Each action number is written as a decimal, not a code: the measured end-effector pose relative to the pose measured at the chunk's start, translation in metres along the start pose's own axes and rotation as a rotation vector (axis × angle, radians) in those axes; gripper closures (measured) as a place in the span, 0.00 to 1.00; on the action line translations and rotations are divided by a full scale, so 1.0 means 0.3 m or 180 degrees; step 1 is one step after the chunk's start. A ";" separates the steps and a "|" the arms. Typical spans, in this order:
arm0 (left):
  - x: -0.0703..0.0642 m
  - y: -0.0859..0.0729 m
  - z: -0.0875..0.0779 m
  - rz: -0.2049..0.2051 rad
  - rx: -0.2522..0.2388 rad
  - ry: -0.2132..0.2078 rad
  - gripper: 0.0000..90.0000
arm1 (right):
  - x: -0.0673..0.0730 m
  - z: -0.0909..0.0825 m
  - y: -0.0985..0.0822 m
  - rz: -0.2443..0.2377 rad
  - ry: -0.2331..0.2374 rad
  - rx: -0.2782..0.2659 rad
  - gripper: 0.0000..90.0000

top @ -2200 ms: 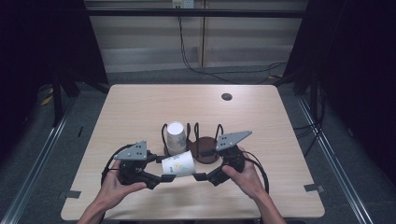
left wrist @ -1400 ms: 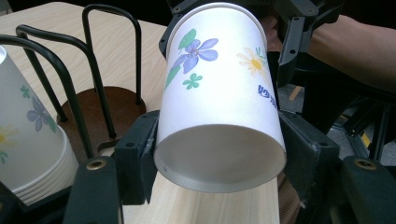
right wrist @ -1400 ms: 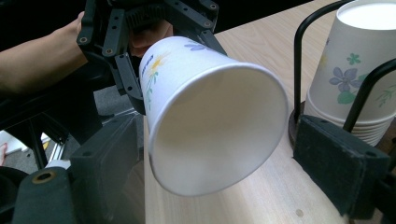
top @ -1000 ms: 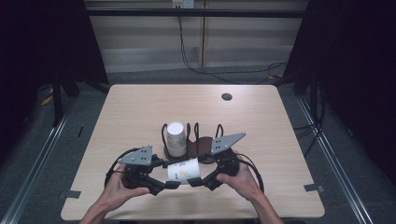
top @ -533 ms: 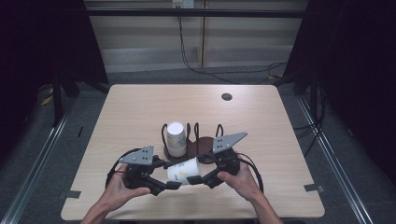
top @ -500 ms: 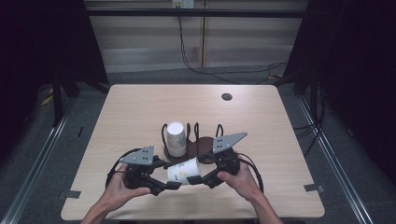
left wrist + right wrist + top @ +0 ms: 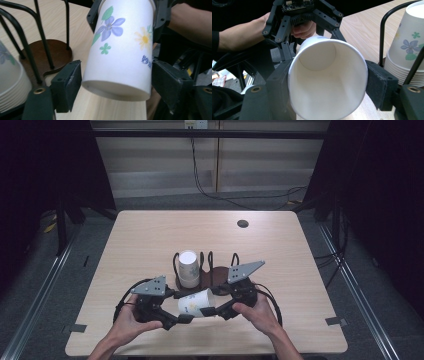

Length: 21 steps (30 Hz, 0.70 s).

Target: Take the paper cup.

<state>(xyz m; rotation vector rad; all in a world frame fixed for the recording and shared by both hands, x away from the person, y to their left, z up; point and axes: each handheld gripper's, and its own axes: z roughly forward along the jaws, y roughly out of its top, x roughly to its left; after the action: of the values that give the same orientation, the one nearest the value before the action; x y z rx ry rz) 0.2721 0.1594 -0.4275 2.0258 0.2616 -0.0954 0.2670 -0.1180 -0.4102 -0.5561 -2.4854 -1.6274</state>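
A white paper cup [image 7: 196,302] with a flower print lies on its side in the air between both grippers, just above the table's near edge. My right gripper [image 7: 212,306] is shut on its mouth end; the jaws have just been closing, and in the right gripper view they press both sides of the cup [image 7: 327,82]. My left gripper [image 7: 183,314] is open around the base end. Its jaws have just been opening, and a gap shows beside the cup [image 7: 122,50] in the left gripper view. A stack of upturned cups [image 7: 188,268] stands in a wire rack [image 7: 215,275].
The rack's brown base [image 7: 47,57] and black wire loops stand right behind the grippers, with the cup stack [image 7: 409,50] in its left slot. A small dark disc [image 7: 243,223] lies at the table's far right. The table's near edge [image 7: 210,351] runs under the forearms.
Since the earliest frame the right gripper has come in to the cup's mouth end and the cup has tipped a little. Both hands have stayed put over the last second.
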 end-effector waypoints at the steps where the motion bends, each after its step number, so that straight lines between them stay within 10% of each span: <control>1: 0.001 -0.001 0.000 -0.0017 0.0008 0.0000 0.25 | -0.001 -0.003 0.001 0.0007 -0.0013 -0.0005 0.33; 21: 0.022 -0.020 -0.016 -0.0117 0.0167 0.0196 0.18 | -0.010 -0.020 0.009 0.0083 -0.0202 0.0057 0.34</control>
<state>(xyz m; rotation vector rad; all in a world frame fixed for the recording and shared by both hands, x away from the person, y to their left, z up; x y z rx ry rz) 0.2770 0.1674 -0.4319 2.0786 0.3385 -0.0637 0.2702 -0.1233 -0.4064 -0.6449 -2.5236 -1.6009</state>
